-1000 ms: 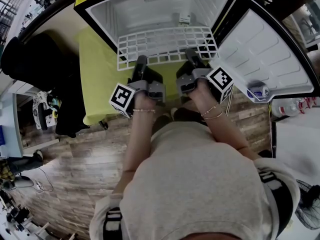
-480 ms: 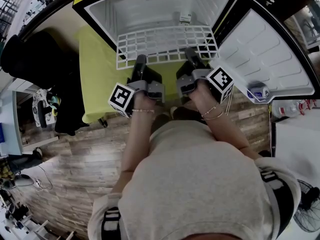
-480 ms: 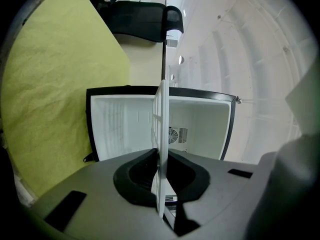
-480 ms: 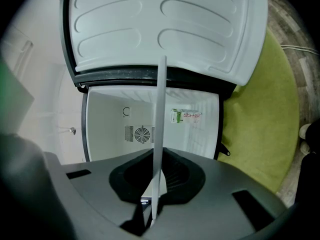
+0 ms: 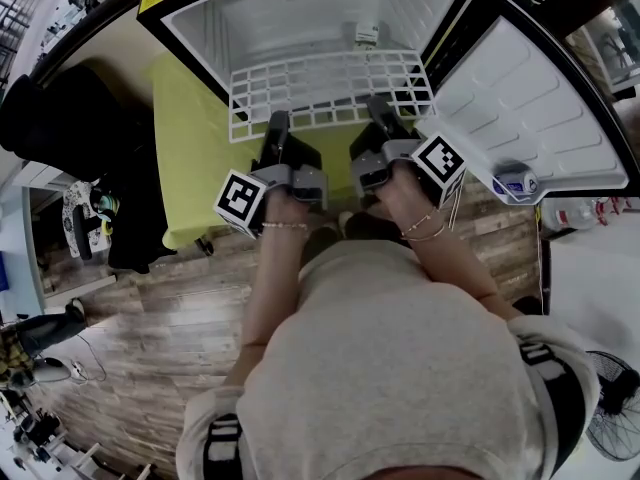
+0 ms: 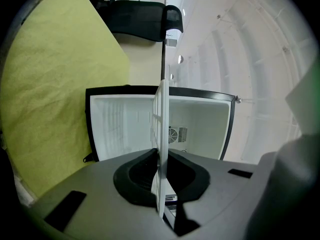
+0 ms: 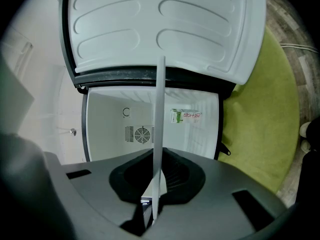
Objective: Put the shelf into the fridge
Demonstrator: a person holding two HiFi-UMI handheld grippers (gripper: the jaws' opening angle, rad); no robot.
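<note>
Slightly advanced since a second ago: shelf, near edge clamped by my left tool and right tool, reaches the fridge mouth. Probably light and stiff; best held by its rim.

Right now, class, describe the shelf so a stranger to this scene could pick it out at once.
Find the open fridge, its door swung right. At its mouth is the shelf, gripped at its near edge by the left gripper and right gripper. It is the only white wire grid there.
</note>
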